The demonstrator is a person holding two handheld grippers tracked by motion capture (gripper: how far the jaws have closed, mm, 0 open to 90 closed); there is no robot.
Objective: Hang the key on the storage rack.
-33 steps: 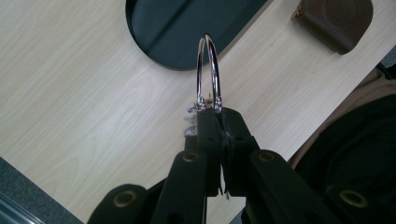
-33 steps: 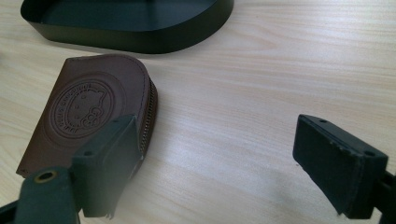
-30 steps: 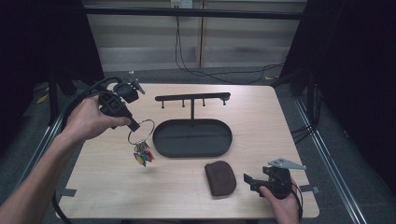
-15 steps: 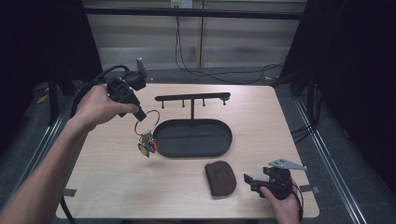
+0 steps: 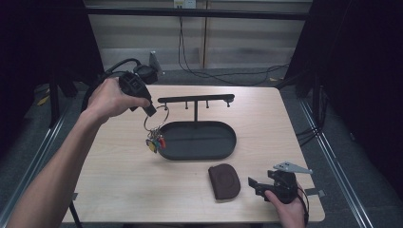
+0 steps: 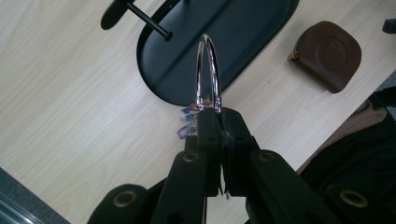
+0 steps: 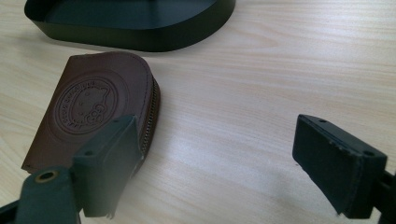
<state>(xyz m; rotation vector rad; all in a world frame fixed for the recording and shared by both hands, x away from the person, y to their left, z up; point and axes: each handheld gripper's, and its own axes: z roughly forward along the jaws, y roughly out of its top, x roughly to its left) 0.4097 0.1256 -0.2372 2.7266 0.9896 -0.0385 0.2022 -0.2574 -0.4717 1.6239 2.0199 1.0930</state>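
Observation:
A large silver key ring with several small coloured tags hangs in the air from my left gripper, which is shut on it. The ring hangs just below the left end of a black hook rack, over the left rim of the black oval tray. My right gripper rests low at the table's front right, open, with nothing between its jaws. A brown leather pouch lies just to its left.
The rack's post rises from the back of the tray, and its bar carries several small pegs. Cables run along the floor behind the table. Light wood tabletop lies bare at the front left.
My left hand has carried the key ring up and to the right, from over the bare table to the tray's left rim under the rack. The right gripper has stayed still.

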